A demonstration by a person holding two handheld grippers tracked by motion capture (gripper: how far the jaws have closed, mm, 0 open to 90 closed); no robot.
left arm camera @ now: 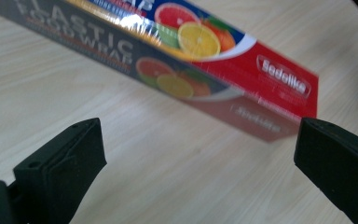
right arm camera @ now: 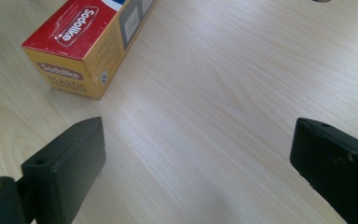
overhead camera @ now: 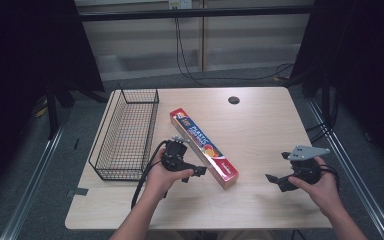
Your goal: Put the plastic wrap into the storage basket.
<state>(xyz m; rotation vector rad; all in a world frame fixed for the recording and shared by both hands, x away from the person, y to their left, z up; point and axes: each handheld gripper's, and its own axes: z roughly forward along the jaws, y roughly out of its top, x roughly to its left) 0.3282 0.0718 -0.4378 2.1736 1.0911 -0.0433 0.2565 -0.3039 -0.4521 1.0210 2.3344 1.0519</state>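
Observation:
A long red box of plastic food wrap (overhead camera: 205,147) lies flat on the wooden table (overhead camera: 260,125), running diagonally from the middle toward the front. My left gripper (overhead camera: 196,172) sits just left of the box's near half, open, nothing between its jaws; in the left gripper view the box (left arm camera: 223,60) lies just beyond the fingertips (left arm camera: 60,161). My right gripper (overhead camera: 275,181) hovers at the front right, open and empty, well to the right of the box. The right gripper view shows the box's yellow end (right arm camera: 81,46) at upper left.
A black wire basket (overhead camera: 127,132) stands along the table's left side, close to my left hand. A small dark round hole (overhead camera: 234,100) sits near the far edge. Cables trail on the floor beyond the table.

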